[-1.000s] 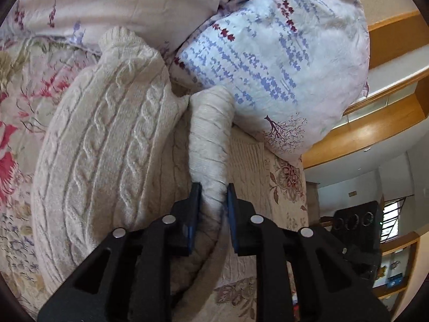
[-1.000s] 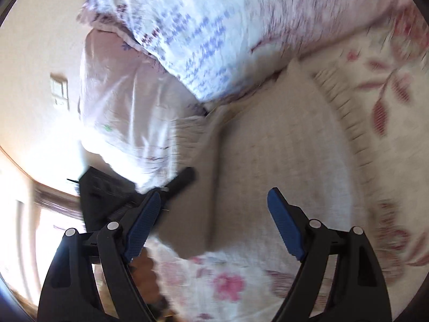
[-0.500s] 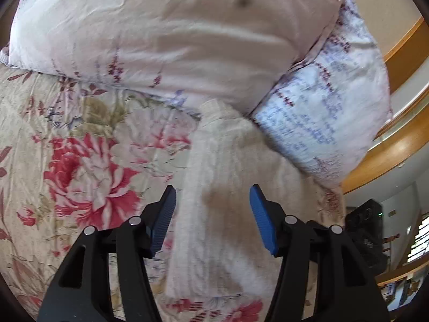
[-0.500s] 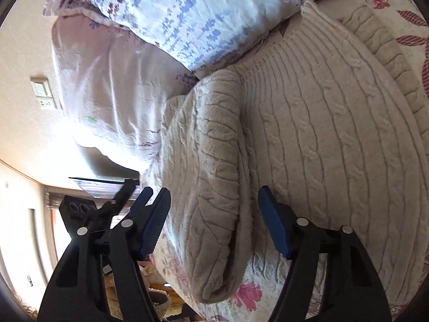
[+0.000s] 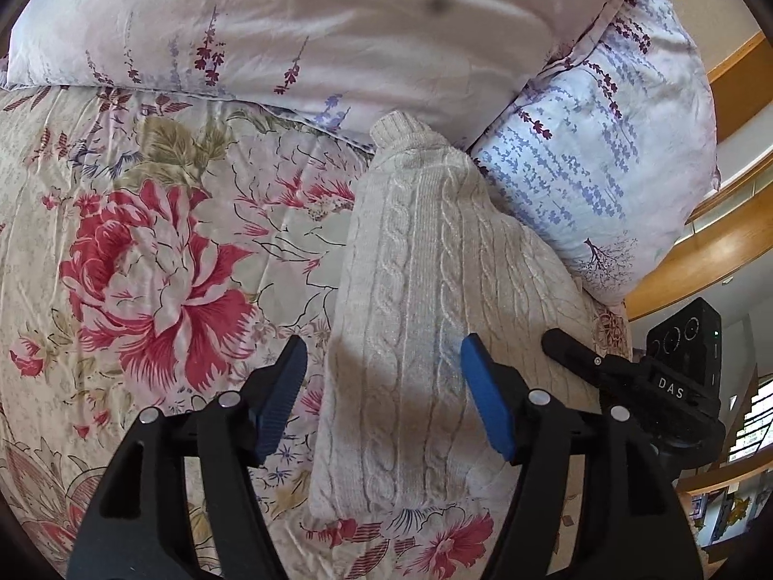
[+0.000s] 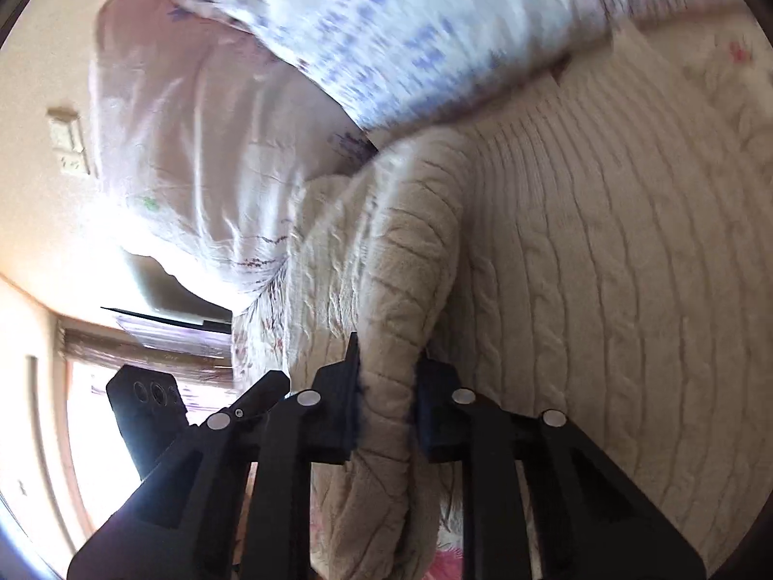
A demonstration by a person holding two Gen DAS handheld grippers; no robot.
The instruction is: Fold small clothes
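A cream cable-knit sweater [image 5: 435, 266] lies on the floral bedspread [image 5: 145, 266], its collar up against the pillows. My left gripper [image 5: 384, 343] hovers over the sweater's near part. Its jaws are opening and the blue pads [image 5: 483, 401] stand apart, holding nothing. In the right wrist view my right gripper [image 6: 389, 377] is closing on a thick folded sleeve [image 6: 406, 266] of the sweater [image 6: 604, 290], which is pinched between its pads. The right gripper's camera housing [image 5: 683, 338] shows at the sweater's right edge in the left wrist view.
A pale pink pillow [image 5: 338, 24] and a white pillow with a blue print [image 5: 594, 154] lie right behind the sweater. A wooden headboard rail [image 5: 715, 251] runs along the right. Open bedspread with a red flower lies to the left.
My left gripper has let go of the sleeve, opened wide and pulled back to the left. My right gripper has moved onto the sleeve and closed on it.
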